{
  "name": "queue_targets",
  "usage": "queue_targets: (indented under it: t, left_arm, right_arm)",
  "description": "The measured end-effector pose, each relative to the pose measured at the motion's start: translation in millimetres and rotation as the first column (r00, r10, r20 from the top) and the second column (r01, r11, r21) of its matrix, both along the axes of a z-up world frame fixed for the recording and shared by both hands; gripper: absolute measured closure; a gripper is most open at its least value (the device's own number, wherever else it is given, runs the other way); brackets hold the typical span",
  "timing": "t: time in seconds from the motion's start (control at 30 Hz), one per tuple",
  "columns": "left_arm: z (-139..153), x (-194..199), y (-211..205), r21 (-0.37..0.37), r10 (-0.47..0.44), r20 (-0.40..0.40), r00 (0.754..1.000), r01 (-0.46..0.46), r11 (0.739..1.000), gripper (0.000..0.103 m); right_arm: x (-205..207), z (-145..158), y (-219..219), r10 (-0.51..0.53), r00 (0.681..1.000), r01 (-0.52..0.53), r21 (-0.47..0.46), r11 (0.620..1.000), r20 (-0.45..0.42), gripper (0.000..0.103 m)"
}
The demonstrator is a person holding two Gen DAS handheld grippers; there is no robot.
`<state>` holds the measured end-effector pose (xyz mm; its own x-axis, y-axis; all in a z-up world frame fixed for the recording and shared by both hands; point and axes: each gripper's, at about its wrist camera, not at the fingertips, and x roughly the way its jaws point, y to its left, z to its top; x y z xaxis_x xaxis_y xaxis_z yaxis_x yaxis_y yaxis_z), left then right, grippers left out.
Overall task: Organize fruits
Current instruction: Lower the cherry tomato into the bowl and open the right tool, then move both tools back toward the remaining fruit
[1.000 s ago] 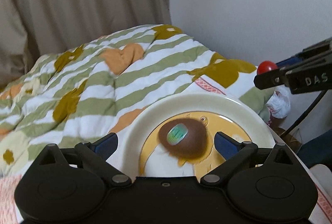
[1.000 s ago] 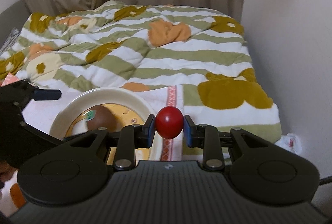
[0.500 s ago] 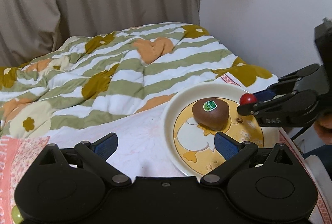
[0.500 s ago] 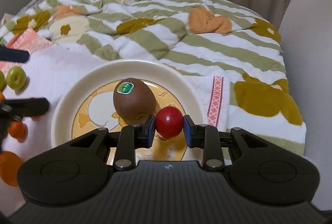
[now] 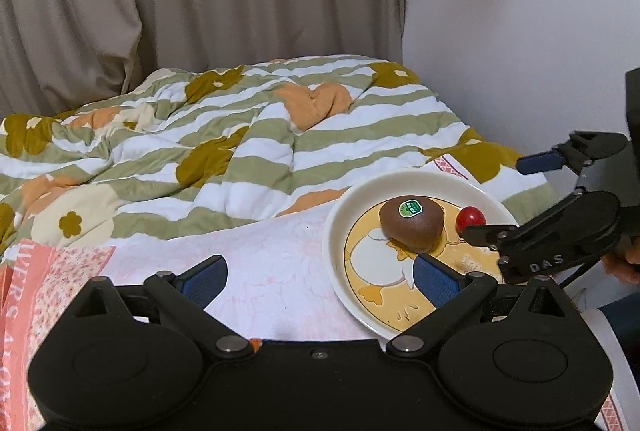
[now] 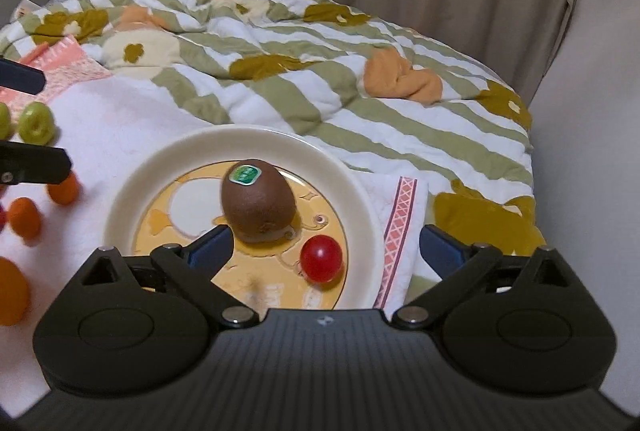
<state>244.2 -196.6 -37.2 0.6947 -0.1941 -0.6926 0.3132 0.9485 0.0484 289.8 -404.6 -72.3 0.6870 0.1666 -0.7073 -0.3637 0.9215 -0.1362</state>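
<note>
Released since a moment ago: red tomato (image 6: 321,257) now on plate (image 6: 356,191) beside kiwi (image 6: 258,201), between opening right gripper (image 6: 322,245) jaws, untouched. Tilted downward over plate. Left gripper (image 5: 320,273) spread wide, empty, just left of plate.

A brown kiwi (image 6: 258,201) (green sticker on top) stands mid-frame on the cream plate (image 6: 360,199); a red cherry tomato (image 6: 321,257) lies lower right.
</note>
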Motion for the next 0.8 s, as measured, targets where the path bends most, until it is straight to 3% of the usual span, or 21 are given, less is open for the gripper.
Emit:
queue_targets:
  t: [0.4, 0.8]
  left_arm:
    - [37.1, -57.0, 9.6, -0.039, 0.061, 0.076, 0.995, -0.058, 0.998, 0.002]
    - [64.2, -129.8, 49.9, -0.056, 0.162, 0.118, 0.980, -0.156, 0.986, 0.000]
  right_arm:
    - [-56.4, 49.4, -9.4, -0.054, 0.998, 0.050, 0.107, 0.993, 0.029, 0.000]
    - [-127.5, 98.8, 24.5, -0.031, 0.995, 0.015, 0.163, 0.987, 0.093, 0.000]
